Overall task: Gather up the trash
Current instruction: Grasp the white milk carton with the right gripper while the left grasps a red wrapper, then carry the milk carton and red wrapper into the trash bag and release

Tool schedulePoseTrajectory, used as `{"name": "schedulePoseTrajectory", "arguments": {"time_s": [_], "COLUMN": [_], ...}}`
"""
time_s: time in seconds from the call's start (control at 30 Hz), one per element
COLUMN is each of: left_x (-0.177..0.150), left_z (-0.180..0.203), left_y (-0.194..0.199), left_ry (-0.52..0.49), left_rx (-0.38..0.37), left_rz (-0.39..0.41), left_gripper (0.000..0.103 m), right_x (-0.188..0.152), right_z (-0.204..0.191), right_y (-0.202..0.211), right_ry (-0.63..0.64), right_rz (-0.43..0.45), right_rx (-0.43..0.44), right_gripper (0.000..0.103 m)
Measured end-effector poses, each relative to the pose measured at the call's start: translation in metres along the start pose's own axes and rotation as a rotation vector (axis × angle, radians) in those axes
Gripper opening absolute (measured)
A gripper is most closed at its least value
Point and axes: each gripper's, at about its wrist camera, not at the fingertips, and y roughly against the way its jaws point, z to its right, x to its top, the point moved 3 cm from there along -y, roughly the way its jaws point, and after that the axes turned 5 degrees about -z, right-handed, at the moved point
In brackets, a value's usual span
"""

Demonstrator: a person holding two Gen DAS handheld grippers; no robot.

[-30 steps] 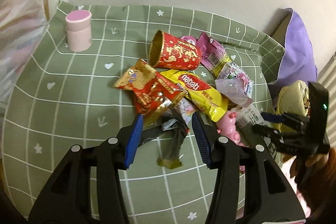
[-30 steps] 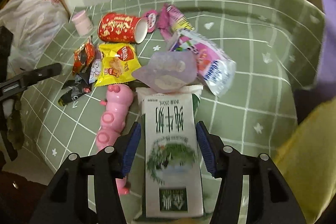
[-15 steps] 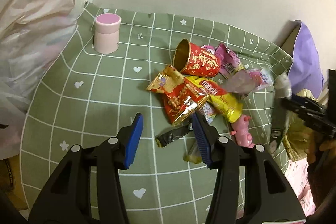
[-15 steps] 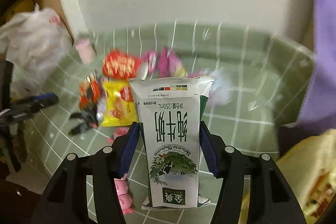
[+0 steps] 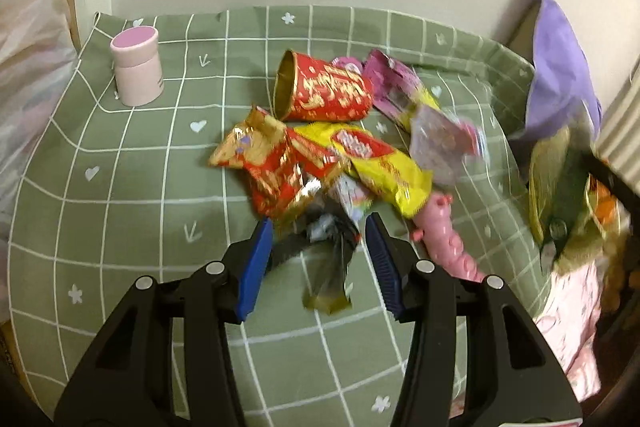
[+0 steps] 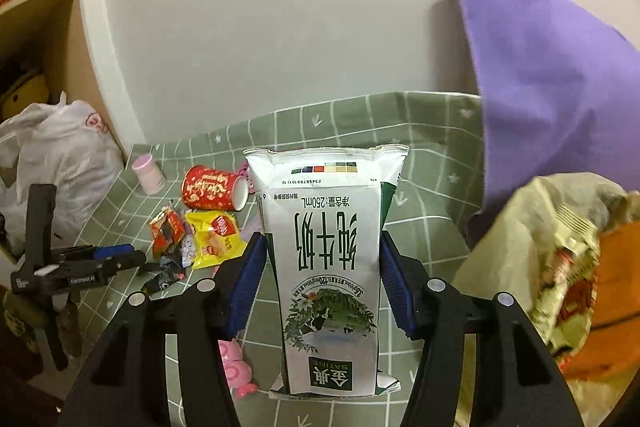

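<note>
White-and-green milk carton, flattened, upright, clamped in right claw; left claw parted, empty, over wrappers.

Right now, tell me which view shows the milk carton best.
The right wrist view: the milk carton fills the centre, clamped in the right gripper, its print readable. In the left wrist view I cannot make it out; the right edge is blurred.

The right gripper points slightly downward, its blue pads pressed against both sides of a carton held clear of the table. The left gripper tilts steeply down, jaws parted about halfway, nothing pinched between its pads.
</note>
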Motion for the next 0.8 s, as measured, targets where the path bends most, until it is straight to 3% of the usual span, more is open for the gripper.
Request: {"name": "schedulePoseTrajectory", "arguments": {"time_s": [0.17,0.43,0.63,0.67,0.7,0.8], "left_x": [0.025,0.046,0.042,0.042,0.042,0.043], "left_z": [-0.024,-0.064,-0.073,-0.071,-0.070,-0.058], "left_y": [-0.016,-0.032,-0.044,-0.045,-0.046,-0.037], "left_ry": [0.203,0.370,0.385,0.382,0.376,0.311], "left_rx": [-0.009,0.109,0.044,0.032,0.027,0.011], "left_rz": [0.012,0.031,-0.049,-0.052,-0.052,-0.045], "left_gripper": [0.046,0.046,0.043,0.038,0.020,0.020], "right_x": [-0.011,-0.027,-0.033,-0.032,-0.031,-0.027], "right_z": [0.005,0.004,0.010,0.010,0.010,0.010], "right_y": [0.008,0.023,0.029,0.030,0.033,0.039], "right_ry": [-0.068,-0.048,-0.056,-0.052,-0.054,-0.074], "right_rz": [0.011,-0.010,-0.017,-0.010,-0.005,0.009], "right_rx": [-0.006,-0.019,-0.027,-0.032,-0.046,-0.028], "right_gripper": [0.053,0.053,0.053,0.053,0.053,0.053]}}
